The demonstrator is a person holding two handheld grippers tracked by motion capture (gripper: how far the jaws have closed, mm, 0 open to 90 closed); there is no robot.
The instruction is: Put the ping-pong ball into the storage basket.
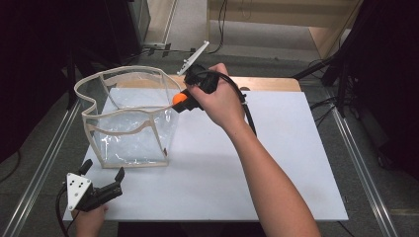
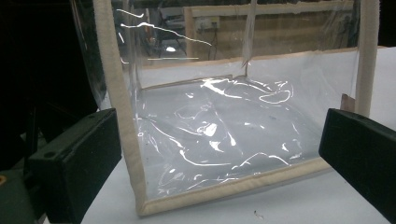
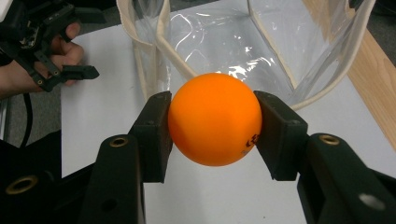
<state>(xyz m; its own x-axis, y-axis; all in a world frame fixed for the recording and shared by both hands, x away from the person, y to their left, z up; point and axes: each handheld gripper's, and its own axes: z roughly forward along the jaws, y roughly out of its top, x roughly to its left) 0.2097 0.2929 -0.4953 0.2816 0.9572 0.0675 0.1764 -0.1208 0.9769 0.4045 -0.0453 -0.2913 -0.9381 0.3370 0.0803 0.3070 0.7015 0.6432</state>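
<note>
An orange ball (image 3: 215, 119) sits clamped between the two black jaws of my right gripper (image 3: 215, 122). In the high view that ball (image 1: 179, 98) hangs just beside the right rim of a clear plastic bag with cream trim (image 1: 129, 118), and my right gripper (image 1: 181, 100) points left toward the bag's mouth. The bag (image 3: 219, 42) stands open and upright on the white board. My left gripper (image 1: 103, 173) rests near the board's front left corner, open and holding nothing. Its jaws frame the bag's lower front corner (image 2: 140, 205) at close range.
The white board (image 1: 276, 163) lies on a wooden table (image 1: 272, 84), with bare board to the right of the bag. Metal rails (image 1: 44, 163) run along both sides. A white bracket (image 1: 193, 57) lies behind the table. Dark stands flank the area.
</note>
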